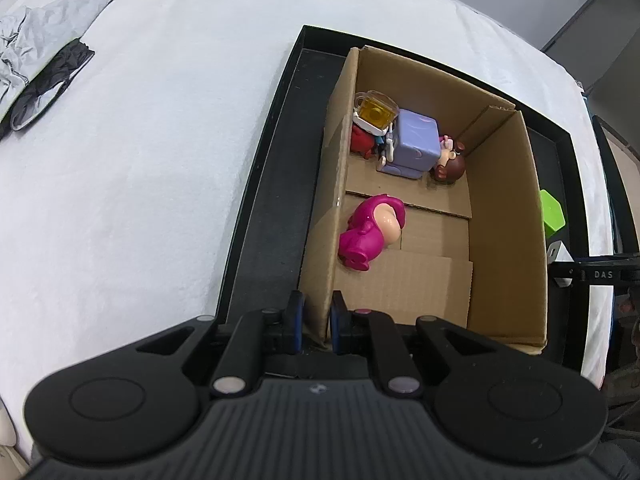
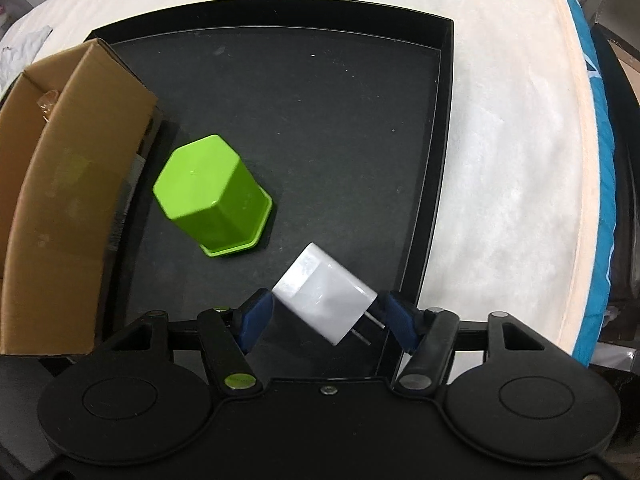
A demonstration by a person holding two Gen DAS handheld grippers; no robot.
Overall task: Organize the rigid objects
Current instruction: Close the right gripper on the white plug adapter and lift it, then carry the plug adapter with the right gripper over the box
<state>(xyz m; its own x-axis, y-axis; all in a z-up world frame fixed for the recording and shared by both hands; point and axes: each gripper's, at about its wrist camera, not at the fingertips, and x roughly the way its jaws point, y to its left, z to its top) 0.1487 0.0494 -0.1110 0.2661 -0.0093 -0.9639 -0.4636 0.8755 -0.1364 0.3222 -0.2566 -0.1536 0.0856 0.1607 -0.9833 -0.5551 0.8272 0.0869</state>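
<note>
Charger [image 2: 326, 302] lies between the right claw's [image 2: 326, 322] half-open pads, long axis skewed, prongs toward the right pad; left claw [image 1: 317, 316] pinches the box wall [image 1: 324, 240].

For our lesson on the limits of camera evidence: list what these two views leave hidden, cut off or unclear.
- Left wrist view: the toys under the purple block at the far end of the cardboard box are mostly covered by it.
- Left wrist view: the green cup is half hidden behind the box wall.
- Right wrist view: the box interior is cut off by the picture's left edge.
- Right wrist view: whether the right claw presses the white charger is unclear.
</note>
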